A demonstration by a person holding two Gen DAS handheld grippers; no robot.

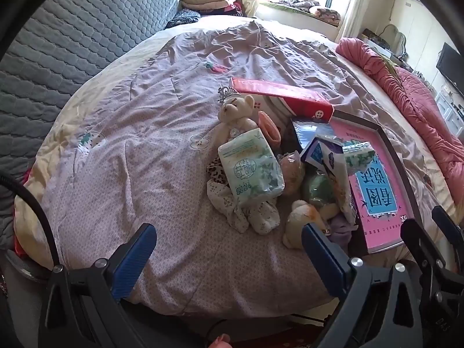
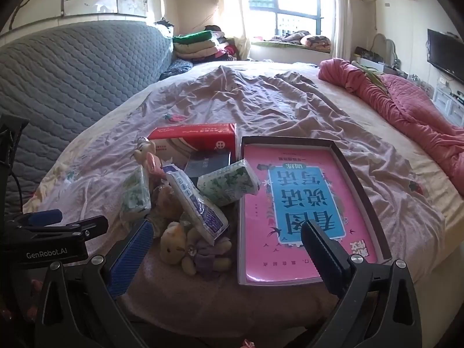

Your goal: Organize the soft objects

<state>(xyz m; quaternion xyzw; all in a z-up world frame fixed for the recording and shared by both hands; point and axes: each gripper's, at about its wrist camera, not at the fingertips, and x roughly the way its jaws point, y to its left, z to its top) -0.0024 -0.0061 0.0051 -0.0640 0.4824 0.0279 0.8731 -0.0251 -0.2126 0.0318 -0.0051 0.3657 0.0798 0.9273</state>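
A heap of soft things lies on the lilac bed cover (image 1: pixel 150 150): a white teddy bear (image 1: pixel 236 111), a green tissue pack (image 1: pixel 250 168), a purple tissue pack (image 2: pixel 197 206), a second green pack (image 2: pixel 229 185), a yellow plush toy (image 2: pixel 174 243) and patterned cloth (image 1: pixel 252 214). Beside the heap stands a dark shallow box (image 2: pixel 362 179) with a pink book (image 2: pixel 293 211) in it. My left gripper (image 1: pixel 229 242) hovers open just before the heap with nothing between its fingers. My right gripper (image 2: pixel 227 239) is open too, over the plush toy and the box's near corner.
A red carton (image 2: pixel 200 139) lies behind the heap. A rumpled pink blanket (image 2: pixel 406 113) runs along the bed's right side. The grey quilted headboard (image 1: pixel 69 46) is at the left, folded clothes (image 2: pixel 197 46) in the corner, a television (image 2: pixel 443 52) by the right wall.
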